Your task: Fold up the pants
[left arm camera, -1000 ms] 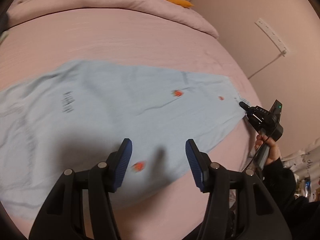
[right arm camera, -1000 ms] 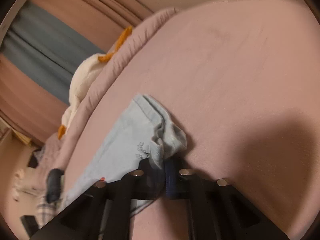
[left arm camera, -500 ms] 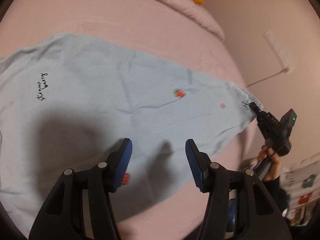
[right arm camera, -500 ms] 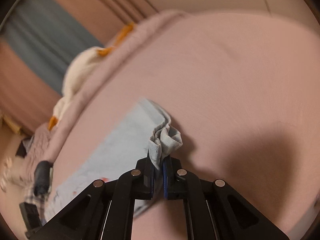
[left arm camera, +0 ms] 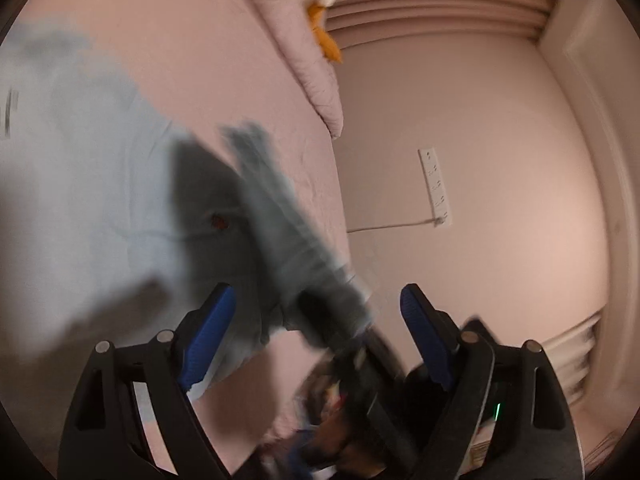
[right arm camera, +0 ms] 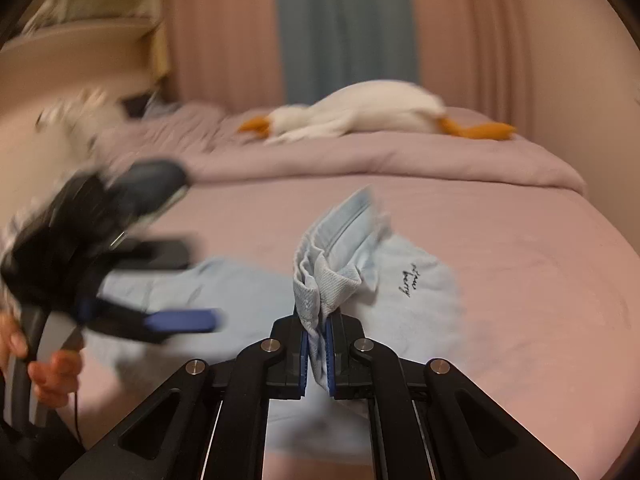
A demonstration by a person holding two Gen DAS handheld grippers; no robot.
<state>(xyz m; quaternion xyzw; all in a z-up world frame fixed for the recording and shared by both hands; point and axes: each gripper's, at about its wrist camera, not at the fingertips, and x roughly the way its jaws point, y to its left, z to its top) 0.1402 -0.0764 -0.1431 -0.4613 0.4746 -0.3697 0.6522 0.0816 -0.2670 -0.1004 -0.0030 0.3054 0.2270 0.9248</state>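
Observation:
Light blue pants (left arm camera: 88, 200) with small red prints lie on a pink bed (left arm camera: 224, 60). My right gripper (right arm camera: 318, 356) is shut on the bunched leg hem (right arm camera: 320, 280) and holds it raised above the rest of the pants (right arm camera: 416, 304), which show black script lettering. In the left wrist view the lifted leg end (left arm camera: 288, 232) hangs blurred in front, over the right gripper (left arm camera: 352, 344). My left gripper (left arm camera: 316, 328) is open and empty beside that lifted end. It shows blurred at the left of the right wrist view (right arm camera: 180, 322).
A white goose plush (right arm camera: 360, 112) lies on a folded pink duvet (right arm camera: 360, 160) at the head of the bed. A wall with a white power strip (left arm camera: 435, 184) borders the bed's side. Curtains (right arm camera: 344, 24) hang behind.
My right gripper has lifted the leg hem and carried it over the pants toward the waist. My left gripper has swung toward the bed's edge and the lifted end, still open.

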